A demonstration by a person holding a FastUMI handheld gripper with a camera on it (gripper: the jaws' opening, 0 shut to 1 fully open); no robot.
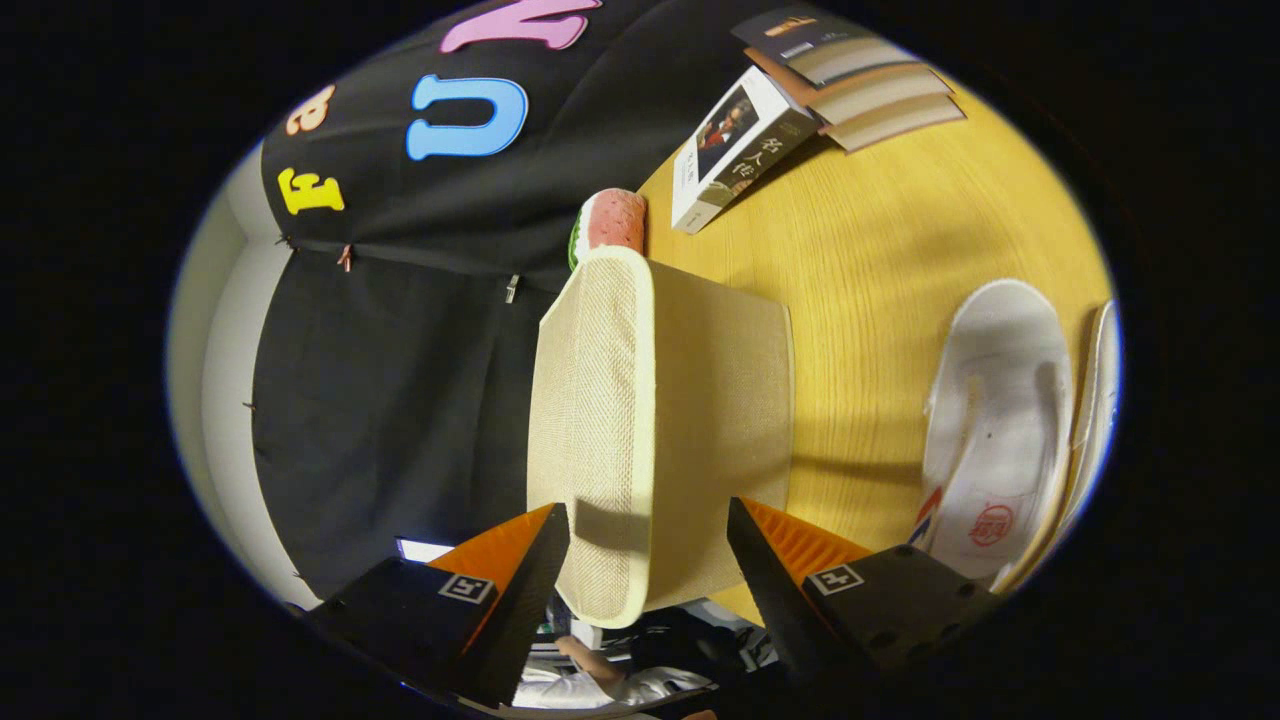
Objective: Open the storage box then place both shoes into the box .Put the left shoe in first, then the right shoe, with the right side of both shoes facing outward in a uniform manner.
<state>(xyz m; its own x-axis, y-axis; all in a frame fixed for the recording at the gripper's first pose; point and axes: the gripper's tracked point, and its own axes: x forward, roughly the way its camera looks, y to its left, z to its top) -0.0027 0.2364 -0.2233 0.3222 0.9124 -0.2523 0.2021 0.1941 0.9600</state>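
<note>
Hand-held gripper (648, 560) straddles the beige woven fabric storage box lid (640, 420), fingers apparently gripping it.
A loose pinch could drop it onto the table.

The second shoe (1098, 400) is cut off at the view's edge beside the first shoe (995, 430). The watermelon-slice toy (610, 222) is partly hidden behind the storage box (655, 430). Contact of the hand-held gripper (648, 560) fingers with the box cannot be judged.
</note>
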